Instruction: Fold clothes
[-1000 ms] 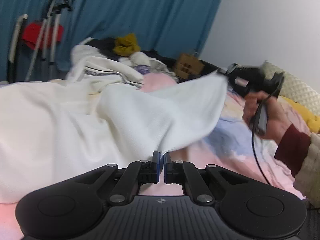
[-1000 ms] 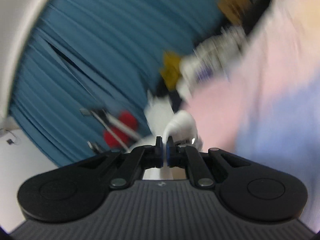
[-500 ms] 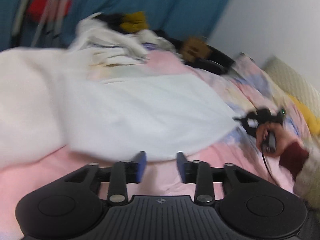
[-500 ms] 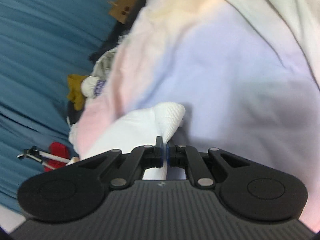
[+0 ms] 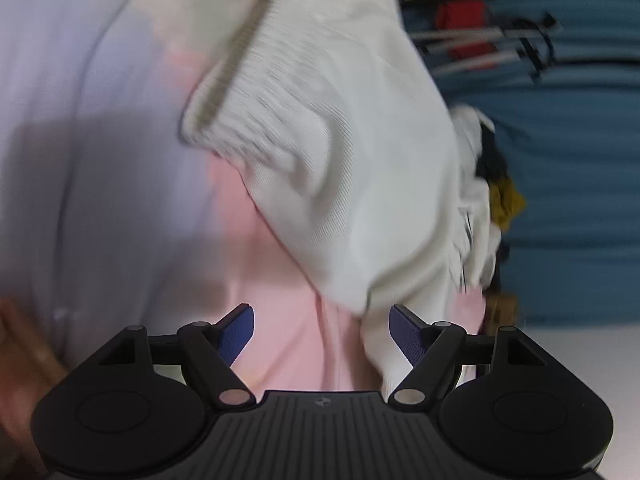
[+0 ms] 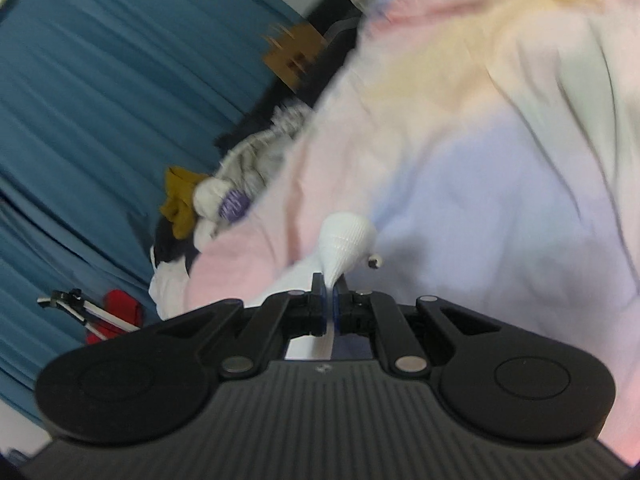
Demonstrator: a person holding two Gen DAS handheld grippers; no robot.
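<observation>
The white garment (image 5: pixel 352 152) lies rumpled on the bed (image 5: pixel 100 160), ribbed hem toward the bed's middle. The right gripper (image 6: pixel 329 300) is clamped on a bunched corner of it; the left gripper (image 5: pixel 322 328) is spread wide and holds nothing, with cloth just ahead. Likely mid-fold: the left needs a fresh edge. Pastel sheet around lies open; a clothes pile (image 6: pixel 240 176) crowds the curtain-side edge.

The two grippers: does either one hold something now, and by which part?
The right gripper pinches the white garment by a bunched edge of its fabric. The left gripper is open and holds nothing.
</observation>
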